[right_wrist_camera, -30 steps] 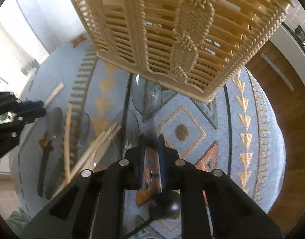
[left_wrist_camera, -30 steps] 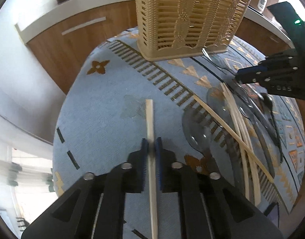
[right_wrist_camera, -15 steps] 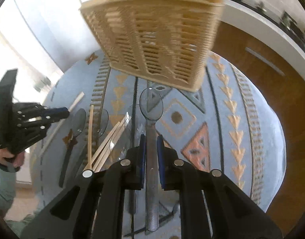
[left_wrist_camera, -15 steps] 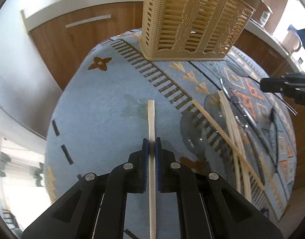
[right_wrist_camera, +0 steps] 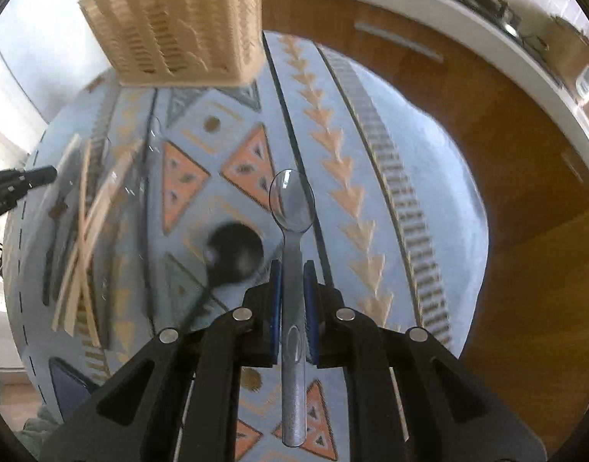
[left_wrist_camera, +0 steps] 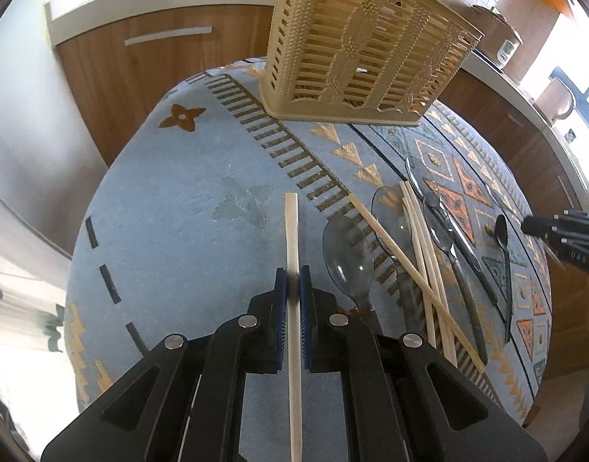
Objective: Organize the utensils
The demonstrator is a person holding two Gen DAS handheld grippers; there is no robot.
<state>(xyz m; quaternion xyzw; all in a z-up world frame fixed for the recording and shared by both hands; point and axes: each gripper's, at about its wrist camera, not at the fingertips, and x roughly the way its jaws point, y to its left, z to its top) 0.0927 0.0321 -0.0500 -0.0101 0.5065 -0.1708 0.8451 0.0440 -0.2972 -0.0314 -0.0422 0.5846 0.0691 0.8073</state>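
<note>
You're mid-carry: each gripper has 1 utensil lifted, and the basket (left_wrist_camera: 356, 57) at the far end of the table (left_wrist_camera: 171, 231) looks like the target. Next, tip each piece upright over its open top. Your left gripper (left_wrist_camera: 293, 281) is clenched on a chopstick (left_wrist_camera: 292, 231); your right gripper (right_wrist_camera: 293, 273) is clamped on a clear spoon (right_wrist_camera: 292, 202). More chopsticks and spoons lie on the cloth.

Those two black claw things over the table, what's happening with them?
A person is sorting cutlery with two hand-held grippers. The left gripper is shut on a wooden chopstick; the right gripper is shut on a clear plastic spoon. More chopsticks and spoons lie on the patterned cloth, near the slatted basket.
</note>
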